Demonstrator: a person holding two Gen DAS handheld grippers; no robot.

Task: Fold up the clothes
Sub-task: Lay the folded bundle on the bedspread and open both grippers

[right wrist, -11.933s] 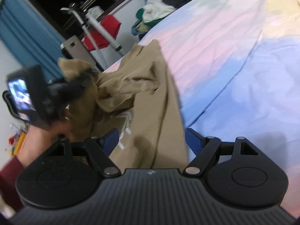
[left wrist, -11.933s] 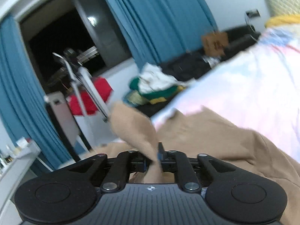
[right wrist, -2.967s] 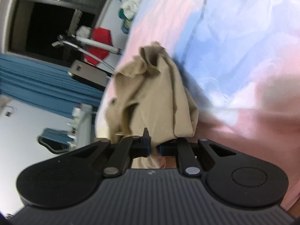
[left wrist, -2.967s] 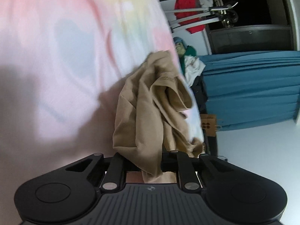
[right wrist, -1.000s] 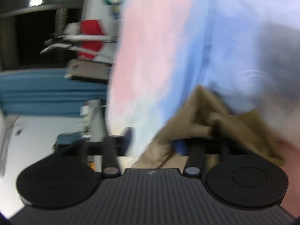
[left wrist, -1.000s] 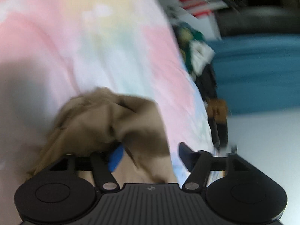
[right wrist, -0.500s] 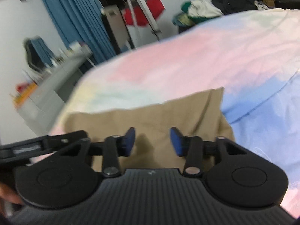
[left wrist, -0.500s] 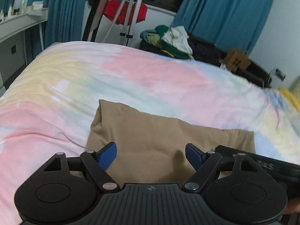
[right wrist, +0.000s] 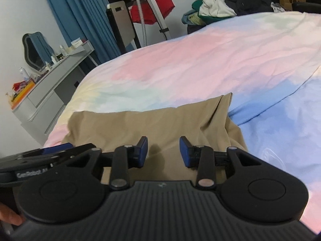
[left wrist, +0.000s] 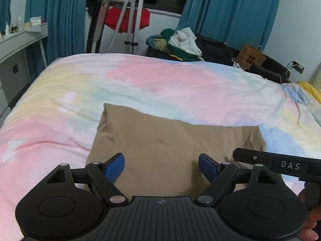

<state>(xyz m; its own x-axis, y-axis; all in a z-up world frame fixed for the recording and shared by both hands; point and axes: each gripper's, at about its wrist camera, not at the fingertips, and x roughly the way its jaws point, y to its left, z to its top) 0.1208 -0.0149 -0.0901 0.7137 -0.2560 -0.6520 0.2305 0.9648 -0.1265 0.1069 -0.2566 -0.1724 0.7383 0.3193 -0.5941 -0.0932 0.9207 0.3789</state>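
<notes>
A tan garment [left wrist: 170, 136] lies flat on the pastel bed cover [left wrist: 160, 80], folded into a rough rectangle. My left gripper [left wrist: 160, 158] hovers over its near edge, open wide, with nothing between the blue pads. In the right wrist view the same garment [right wrist: 150, 122] has a creased right side. My right gripper [right wrist: 163, 142] hangs just above its near part; the jaws are partly apart and opening, and the pads touch no cloth. The right tool's black bar [left wrist: 280, 163] shows at the left view's right edge.
Beyond the far side of the bed are a pile of clothes [left wrist: 180, 44], a brown paper bag [left wrist: 250, 58] and a metal stand with a red cloth [left wrist: 128, 20]. A grey desk [right wrist: 56, 80] with small items runs along the left. Blue curtains [left wrist: 230, 10] hang behind.
A second ago the garment was bunched up at both grippers in tilted, blurred views. Now it lies flat on the bed, both grippers are off it and both views stand upright.
</notes>
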